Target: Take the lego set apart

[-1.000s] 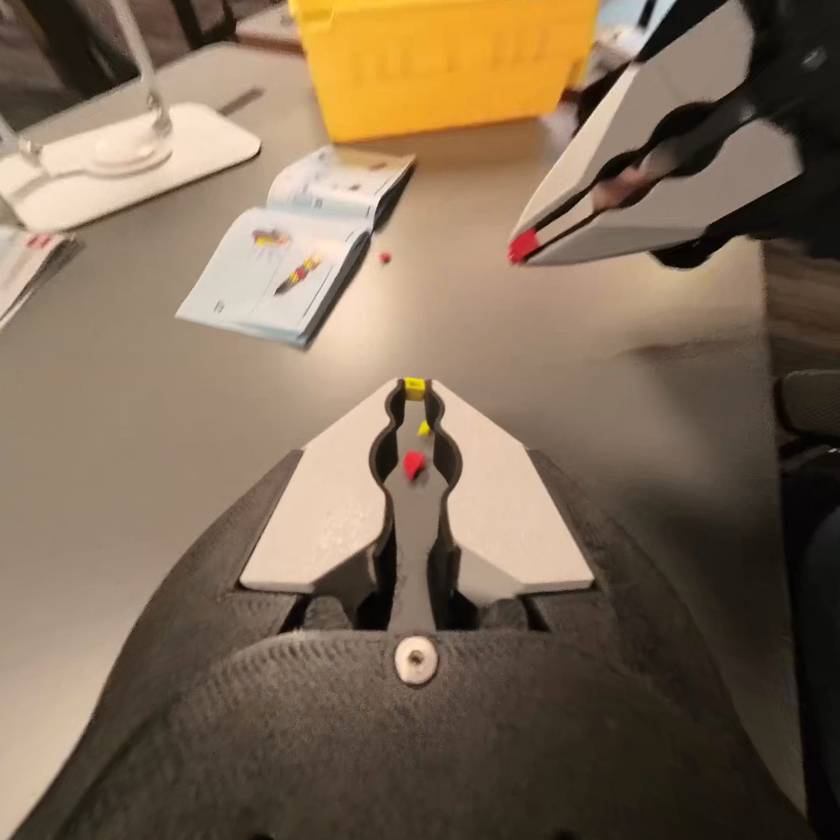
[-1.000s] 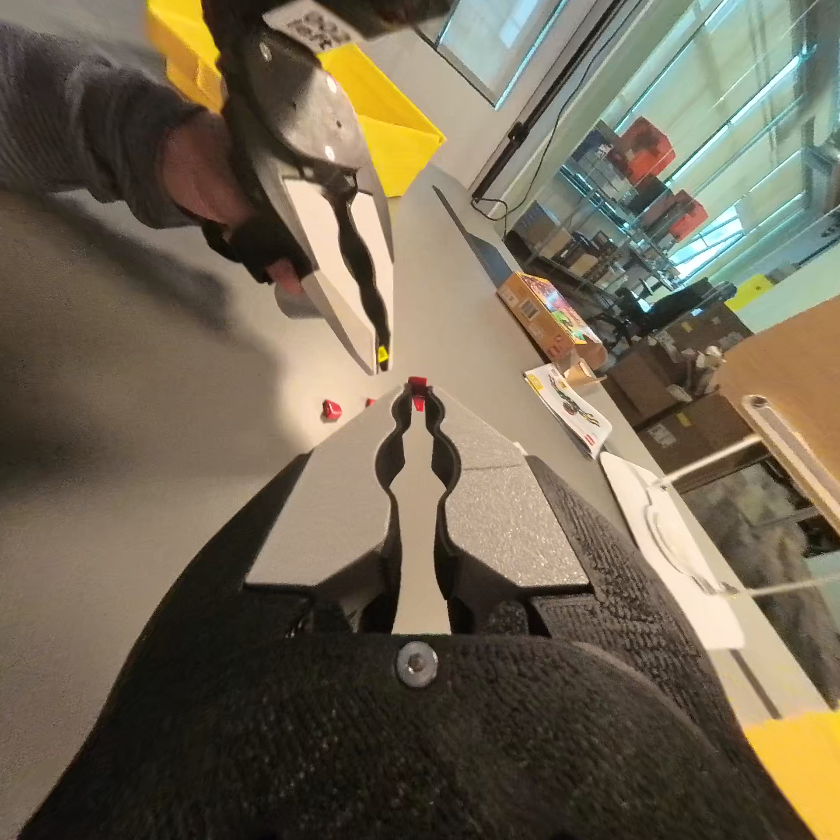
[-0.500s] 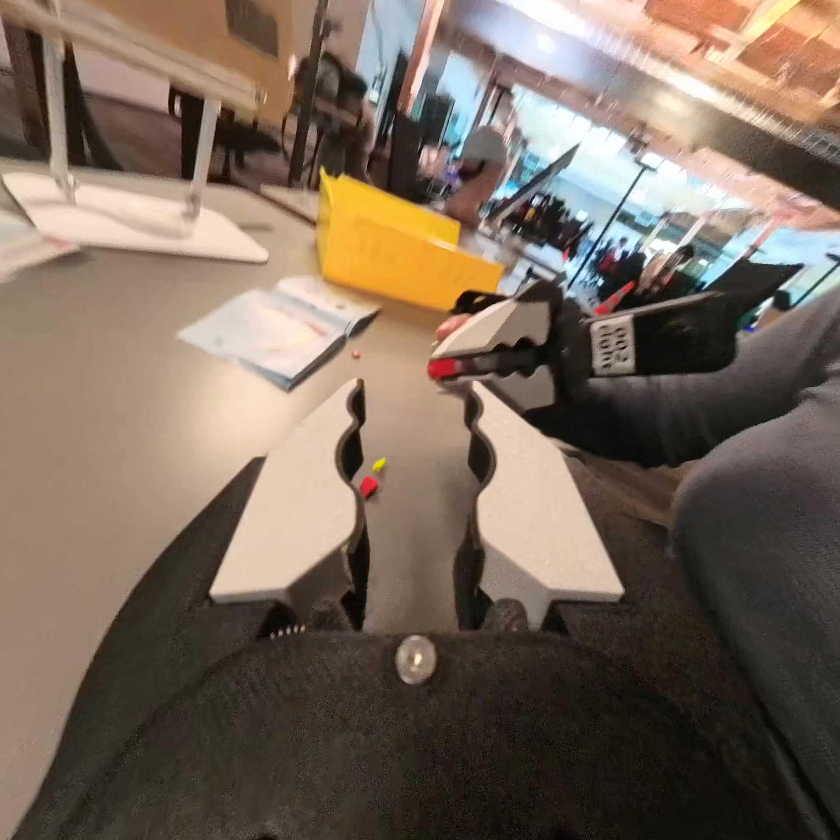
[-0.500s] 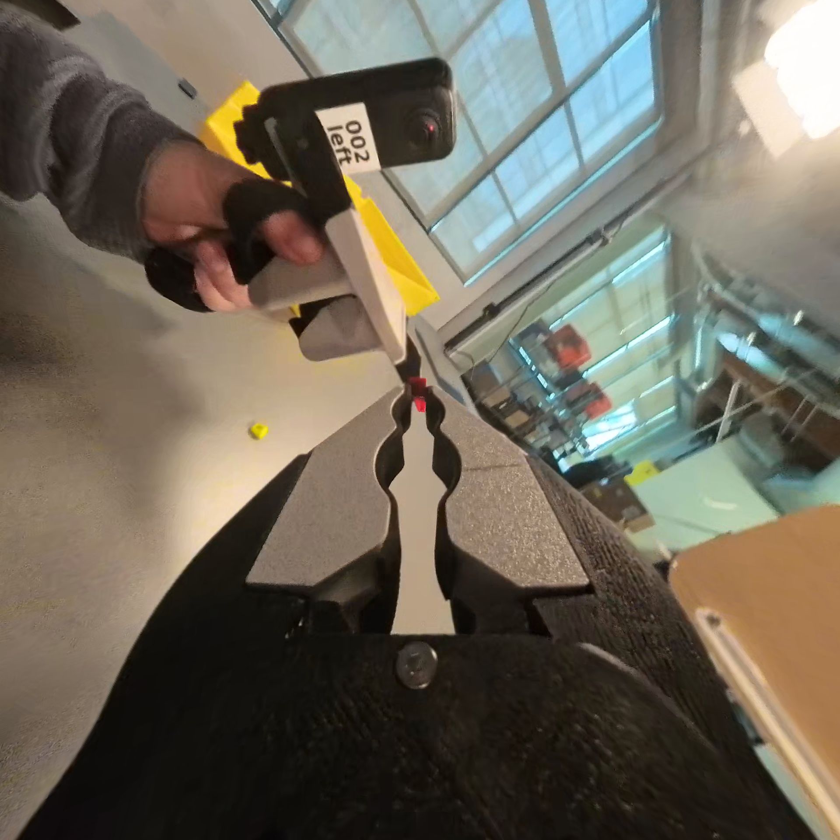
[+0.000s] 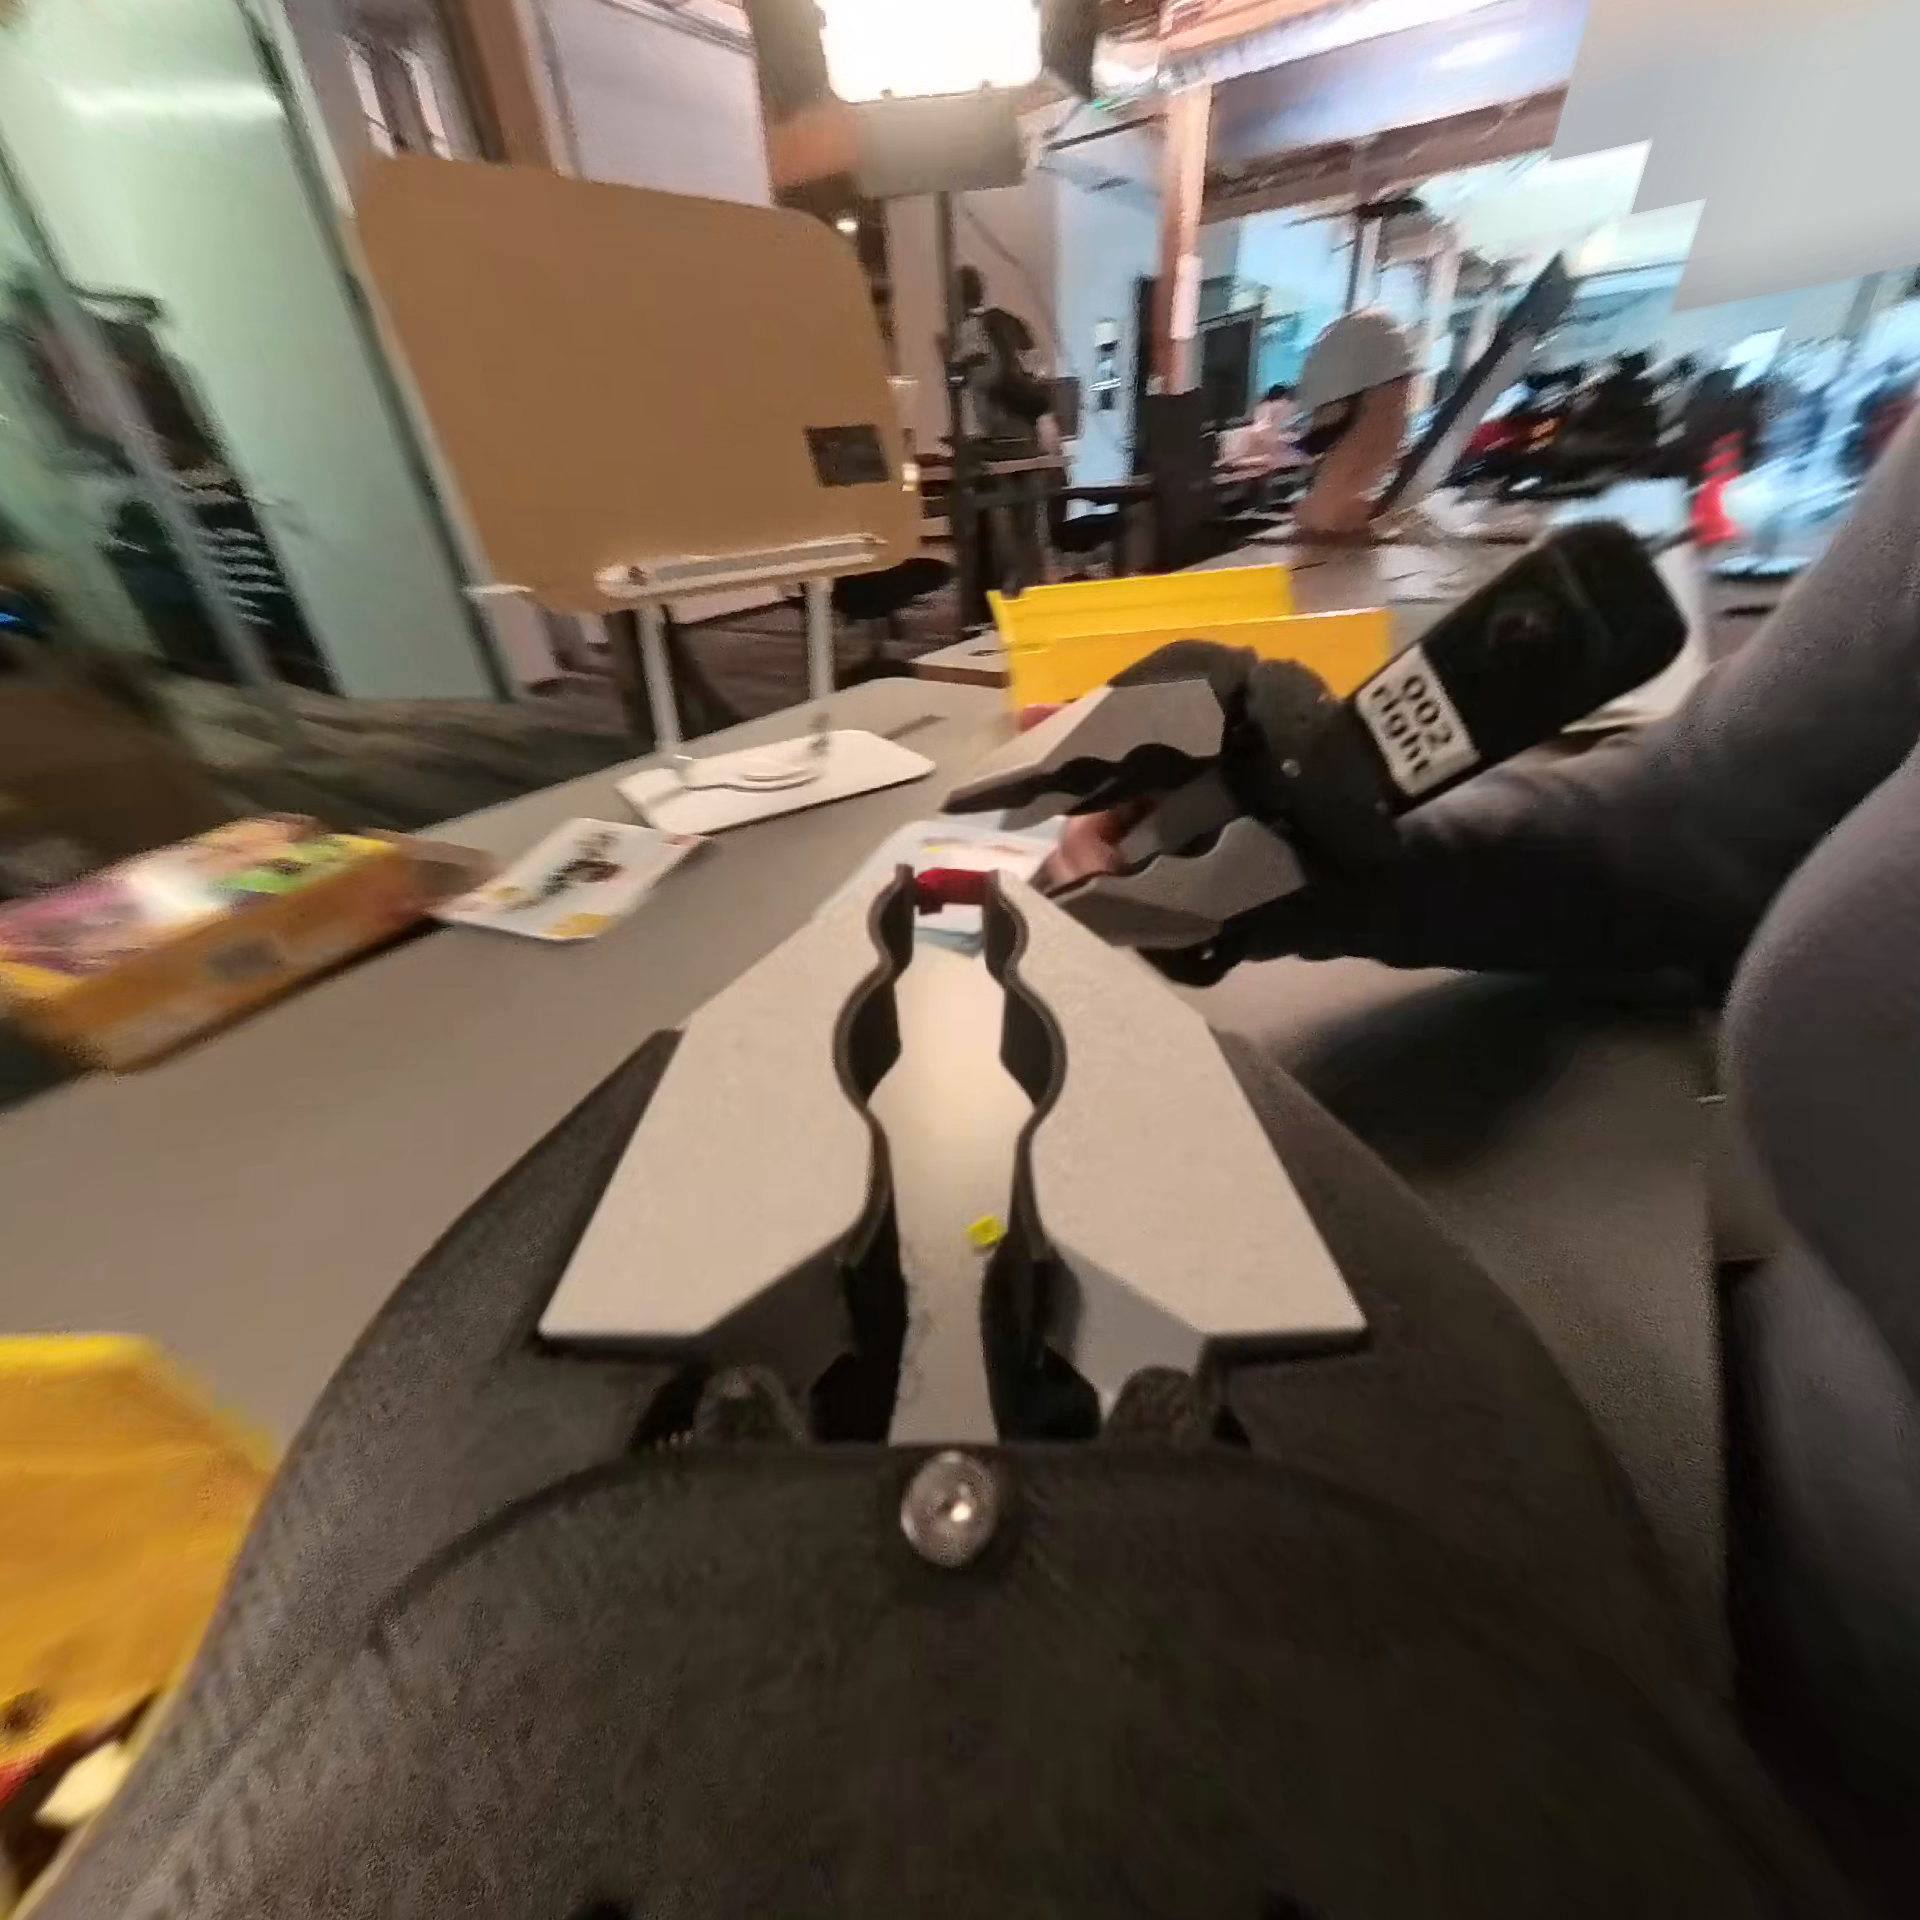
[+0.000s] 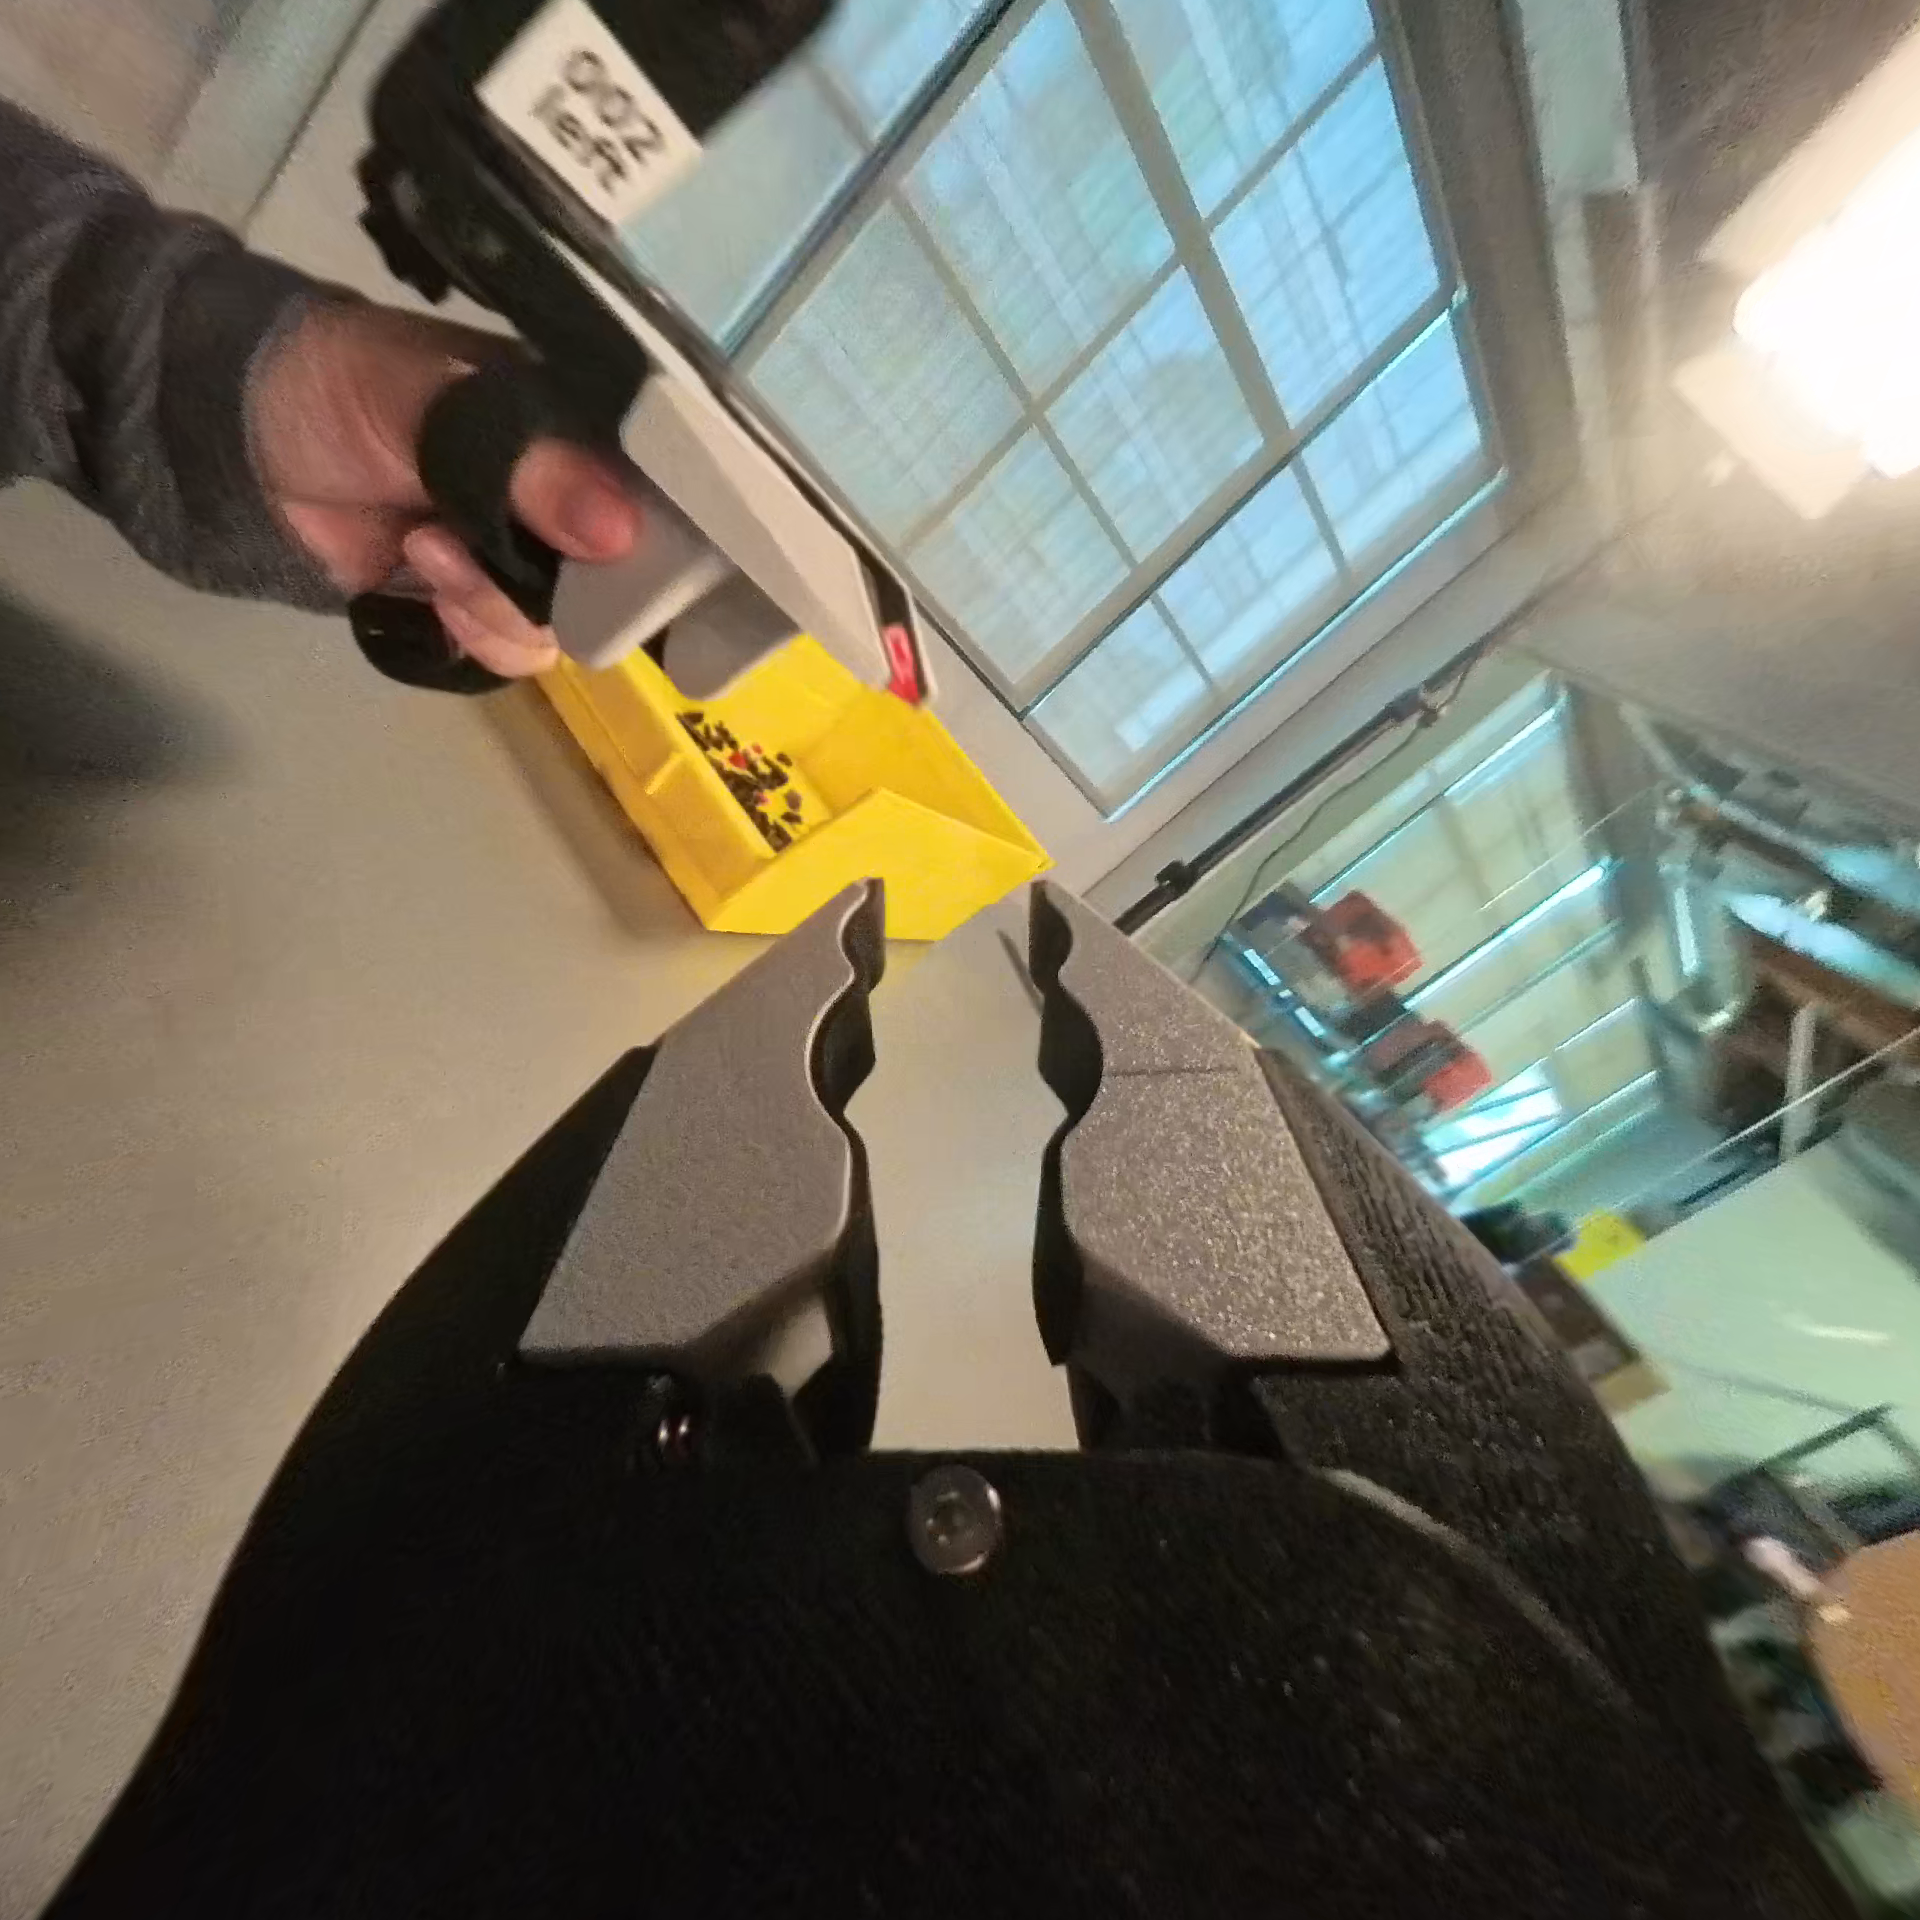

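The red lego piece has passed from the right gripper to the left gripper, which now pinches it at its fingertips; the right one has let go, jaws apart and empty. The piece hangs above the grey table, its long axis apparently crosswise between the left fingers. A loose yellow stud lies on the table below. To finish well, probably carry the piece over the yellow bin before releasing, keeping the pinch square.
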{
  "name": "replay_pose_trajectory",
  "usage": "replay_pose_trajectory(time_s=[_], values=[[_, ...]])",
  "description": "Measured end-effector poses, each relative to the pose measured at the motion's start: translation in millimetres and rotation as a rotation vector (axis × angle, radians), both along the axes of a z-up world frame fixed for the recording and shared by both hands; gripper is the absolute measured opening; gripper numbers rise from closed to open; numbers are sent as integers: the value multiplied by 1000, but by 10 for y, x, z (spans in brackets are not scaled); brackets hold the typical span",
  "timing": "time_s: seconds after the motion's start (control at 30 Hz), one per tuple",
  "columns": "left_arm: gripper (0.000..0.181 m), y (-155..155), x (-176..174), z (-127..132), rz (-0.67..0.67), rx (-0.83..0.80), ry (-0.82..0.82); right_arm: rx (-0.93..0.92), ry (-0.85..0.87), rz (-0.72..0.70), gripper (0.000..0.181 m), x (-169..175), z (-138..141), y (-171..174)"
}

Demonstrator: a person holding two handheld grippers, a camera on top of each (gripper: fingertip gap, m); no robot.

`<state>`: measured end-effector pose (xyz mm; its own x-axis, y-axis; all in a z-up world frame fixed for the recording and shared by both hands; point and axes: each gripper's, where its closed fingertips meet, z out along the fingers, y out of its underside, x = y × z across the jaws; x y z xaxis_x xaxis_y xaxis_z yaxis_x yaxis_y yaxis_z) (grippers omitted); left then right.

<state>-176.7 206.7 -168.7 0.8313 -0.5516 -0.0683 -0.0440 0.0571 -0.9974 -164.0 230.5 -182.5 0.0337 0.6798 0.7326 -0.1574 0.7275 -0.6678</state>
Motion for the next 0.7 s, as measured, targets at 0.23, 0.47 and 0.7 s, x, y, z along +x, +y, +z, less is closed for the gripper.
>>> replay_pose_trajectory(time_s=[0.23,0.47,0.7], values=[[12,-142,-385,-125,222,5,375,-800,-331,340,16,-293,-26,-284],[11,-157,-457,-266,340,5,649,-1042,-586,397,22,-619,-93,-548],[12,-160,-459,-351,373,74,850,-1200,-725,488,22,-622,-130,-598]])
